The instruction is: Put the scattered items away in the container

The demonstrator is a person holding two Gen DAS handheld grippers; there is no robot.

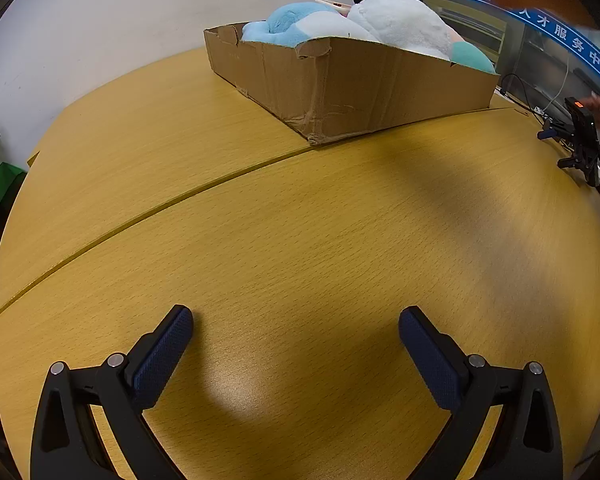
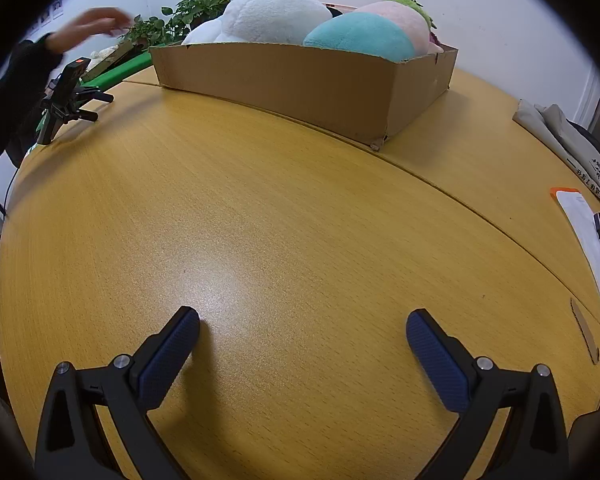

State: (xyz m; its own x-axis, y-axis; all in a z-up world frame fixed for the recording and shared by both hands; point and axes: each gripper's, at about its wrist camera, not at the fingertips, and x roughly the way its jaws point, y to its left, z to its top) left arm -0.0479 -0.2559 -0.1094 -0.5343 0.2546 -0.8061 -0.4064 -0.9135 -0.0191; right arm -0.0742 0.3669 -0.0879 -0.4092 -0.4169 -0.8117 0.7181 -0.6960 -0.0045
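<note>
The left gripper (image 1: pixel 296 316) hangs over bare wood near the front edge of the table (image 1: pixel 260 220), its blue-padded fingers (image 1: pixel 168 348) spread as wide as they go with nothing between them. The right gripper (image 2: pixel 302 320) is the same: fingers (image 2: pixel 440 360) fully apart, empty, tilted down over a clear stretch of the tabletop (image 2: pixel 260 200).

The cardboard box (image 1: pixel 340 80) sits toward the far edge of the table, just beyond the seam that runs across the tabletop, one crumpled corner reaching that seam. It is piled above its rim with plush toys: a light blue plush (image 1: pixel 288 24) at the left end, a big white plush (image 1: pixel 400 20) in the middle, a teal plush (image 1: pixel 472 58) at the right end. From the right wrist view the same box (image 2: pixel 300 80) shows the white plush (image 2: pixel 276 12), the teal plush (image 2: pixel 360 36) and a pink plush (image 2: pixel 404 20) behind it.

In the right wrist view, a black device (image 2: pixel 66 96) on a small stand rests at the table's left edge, and a blurred hand (image 2: pixel 96 24) reaches above it. Potted plants (image 2: pixel 188 12) stand behind the box. A white sheet of paper (image 2: pixel 588 248) and a cloth bag (image 2: pixel 560 140) lie at the right edge.
</note>
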